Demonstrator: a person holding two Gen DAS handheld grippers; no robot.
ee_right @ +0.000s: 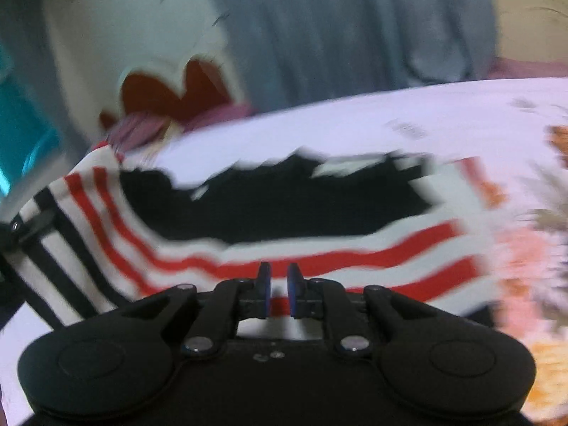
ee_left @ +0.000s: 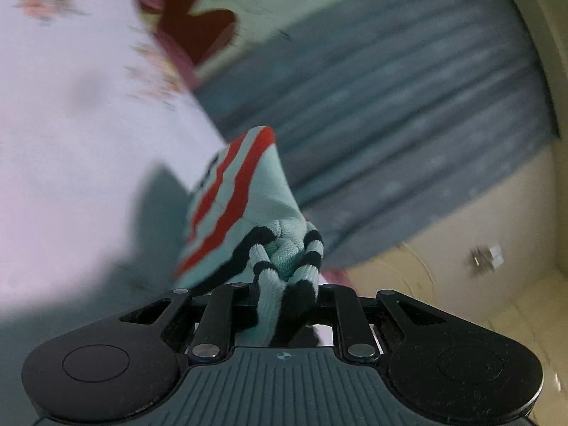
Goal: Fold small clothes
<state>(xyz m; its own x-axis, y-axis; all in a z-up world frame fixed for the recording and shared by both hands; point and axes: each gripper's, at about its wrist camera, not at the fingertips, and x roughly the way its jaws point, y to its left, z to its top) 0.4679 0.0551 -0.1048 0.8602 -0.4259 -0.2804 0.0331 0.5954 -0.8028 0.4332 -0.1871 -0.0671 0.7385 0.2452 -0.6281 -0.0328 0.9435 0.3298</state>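
The left gripper (ee_left: 284, 305) has its fingers pinching the bunched, black-banded cuff of a pale striped sock (ee_left: 248, 220), and the rest of the sock with its red stripes stretches away from the fingers, lifted clear of the white floral bedsheet (ee_left: 71, 106) below and to the left. Behind it a grey pleated curtain (ee_left: 390, 106) fills the far side, with cream floor tiles (ee_left: 497, 312) showing at the lower right.

From the right wrist view, the right gripper (ee_right: 278, 284) sits just above the same sock (ee_right: 319, 255), which is spread wide across the bedsheet (ee_right: 355, 120) with its red stripes nearest and a large black patch beyond. Its blue-tipped fingers (ee_right: 264, 280) stand slightly apart with a narrow gap and no cloth visibly caught between them. At the far left edge the left gripper (ee_right: 21, 234) shows dimly at the black-striped cuff end. The picture is heavily blurred, so finer detail is lost
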